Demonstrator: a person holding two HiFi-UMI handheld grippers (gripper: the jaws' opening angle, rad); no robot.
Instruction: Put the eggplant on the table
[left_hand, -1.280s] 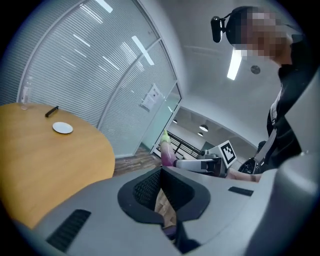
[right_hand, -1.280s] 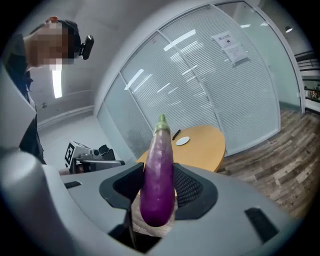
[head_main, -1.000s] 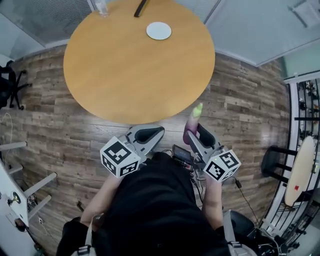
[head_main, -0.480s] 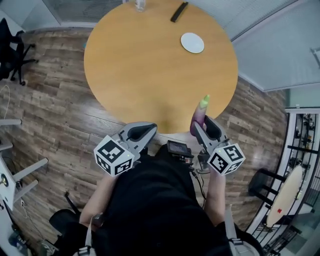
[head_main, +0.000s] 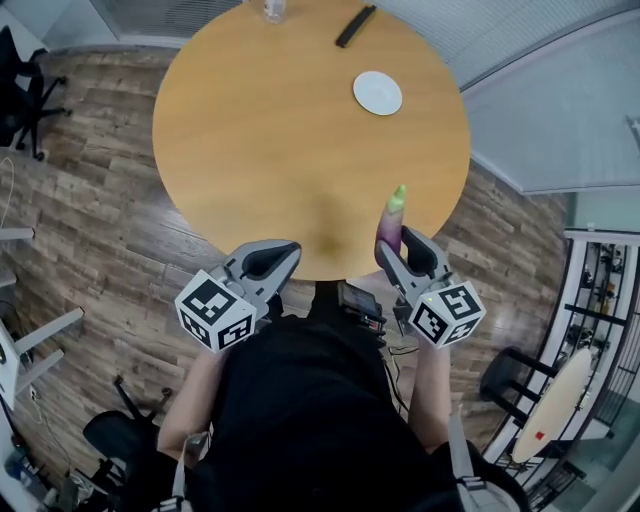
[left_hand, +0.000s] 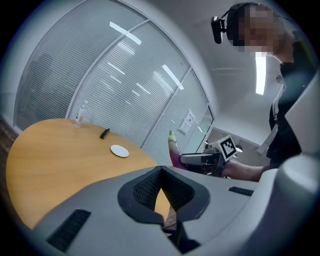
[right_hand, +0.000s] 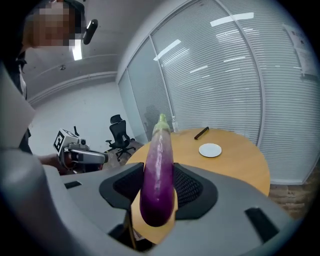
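Observation:
The purple eggplant (head_main: 390, 222) with a green stem stands upright in my right gripper (head_main: 397, 250), which is shut on its lower half. Its stem tip reaches over the near edge of the round wooden table (head_main: 260, 130). In the right gripper view the eggplant (right_hand: 157, 170) fills the gap between the dark pads (right_hand: 192, 187), with the table (right_hand: 240, 155) behind it. My left gripper (head_main: 268, 262) is at the table's near edge, shut, with nothing in it. The left gripper view shows its jaws meeting at the tip (left_hand: 161, 172) and the eggplant (left_hand: 174, 149) off to the right.
A white plate (head_main: 377, 92), a black bar-shaped object (head_main: 355, 26) and a clear bottle (head_main: 273, 10) sit on the table's far side. A black office chair (head_main: 22, 85) stands on the wood floor at left. Glass walls with blinds run behind the table.
Both grippers have come forward from over the floor to the table's near edge. The eggplant stays upright in the right gripper, its tip now over the tabletop.

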